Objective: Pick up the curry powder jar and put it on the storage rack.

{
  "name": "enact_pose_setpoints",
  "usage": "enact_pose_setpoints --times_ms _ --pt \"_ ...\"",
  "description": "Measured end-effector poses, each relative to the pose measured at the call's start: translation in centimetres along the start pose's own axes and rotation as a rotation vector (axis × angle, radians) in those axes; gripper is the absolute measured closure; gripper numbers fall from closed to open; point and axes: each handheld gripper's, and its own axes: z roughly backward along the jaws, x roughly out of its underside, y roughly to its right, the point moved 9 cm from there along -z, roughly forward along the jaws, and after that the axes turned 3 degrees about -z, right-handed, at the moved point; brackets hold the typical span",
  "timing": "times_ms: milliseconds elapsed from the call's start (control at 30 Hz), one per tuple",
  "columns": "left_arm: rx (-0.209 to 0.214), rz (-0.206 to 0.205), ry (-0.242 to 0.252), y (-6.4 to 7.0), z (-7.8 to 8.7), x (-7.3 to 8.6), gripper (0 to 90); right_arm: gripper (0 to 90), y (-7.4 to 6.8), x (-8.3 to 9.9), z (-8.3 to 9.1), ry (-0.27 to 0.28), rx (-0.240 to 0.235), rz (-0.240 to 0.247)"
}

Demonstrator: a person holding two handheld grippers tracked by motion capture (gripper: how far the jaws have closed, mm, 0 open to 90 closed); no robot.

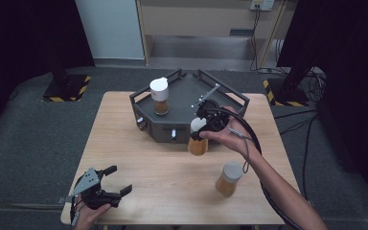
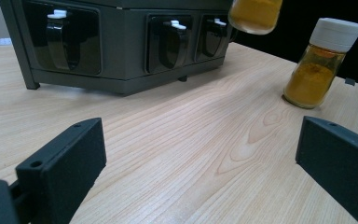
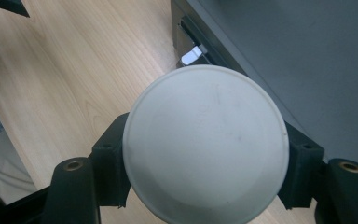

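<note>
Three white-capped spice jars of yellow-orange powder show. One (image 1: 160, 96) already stands on the dark rack (image 1: 182, 91), upper centre. The right gripper (image 1: 202, 127) pinches a second (image 1: 198, 142) by its cap, lifted just before the rack. The third (image 1: 229, 178) waits on the table (image 1: 139, 158), lower right. The left gripper (image 1: 117, 179) rests spread wide, lower left.

We're in a lab-style recording room: dark curtains (image 1: 19, 33) either side, hazard-striped stand bases (image 1: 67, 88) on grey carpet (image 1: 33, 139), cables (image 1: 311, 81) trailing around a lone wooden surface (image 1: 139, 158).
</note>
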Motion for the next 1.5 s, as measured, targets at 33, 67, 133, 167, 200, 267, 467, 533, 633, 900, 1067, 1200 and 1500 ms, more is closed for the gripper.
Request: enact_pose_setpoints --times_ms 33,67,133,167,200,267,467,533,633,900,1067,1200,1500 --pt "0.0 0.002 -0.002 0.0 0.0 0.0 0.5 33.5 0.1 -0.2 0.1 -0.001 -0.001 0.001" --pt "0.001 0.003 -0.002 -0.1 -0.1 0.0 0.5 33.5 0.2 -0.3 0.1 0.001 -0.001 -0.001" --pt "0.0 0.006 -0.004 -0.2 -0.2 0.1 0.5 33.5 0.4 -0.7 0.4 -0.001 -0.003 -0.003" --pt "0.001 0.009 -0.004 -0.2 -0.2 0.1 0.6 33.5 0.5 -0.9 0.5 0.001 -0.004 -0.002" --pt "0.002 0.011 -0.005 -0.3 -0.2 0.2 0.6 33.5 0.5 -1.1 0.6 0.002 -0.002 -0.002" --pt "0.002 0.013 -0.006 -0.3 -0.3 0.2 0.6 33.5 0.6 -1.6 0.8 0.0 0.0 -0.001" --pt "0.001 0.018 -0.002 -0.4 -0.2 0.3 0.6 33.5 0.8 -3.1 1.5 0.006 -0.004 -0.004" --pt "0.0 0.019 -0.001 -0.4 -0.2 0.3 0.6 33.5 0.9 -3.7 1.7 0.009 -0.005 -0.007" --pt "0.0 0.021 0.001 -0.4 -0.2 0.3 0.6 33.5 1.0 -4.6 2.0 0.014 -0.006 -0.006" --pt "-0.001 0.025 0.004 -0.5 -0.2 0.3 0.6 33.5 1.4 -6.6 2.7 0.023 0.007 -0.016" --pt "-0.001 0.025 0.005 -0.5 -0.2 0.3 0.6 33.5 2.1 -7.5 2.8 0.029 0.016 -0.034" --pt "0.0 0.023 0.003 -0.5 -0.2 0.3 0.6 33.5 2.7 -8.1 2.8 0.035 0.021 -0.057" --pt "0.004 0.016 -0.001 -0.4 -0.2 0.2 0.6 33.5 4.1 -9.6 1.7 0.021 0.05 -0.084"
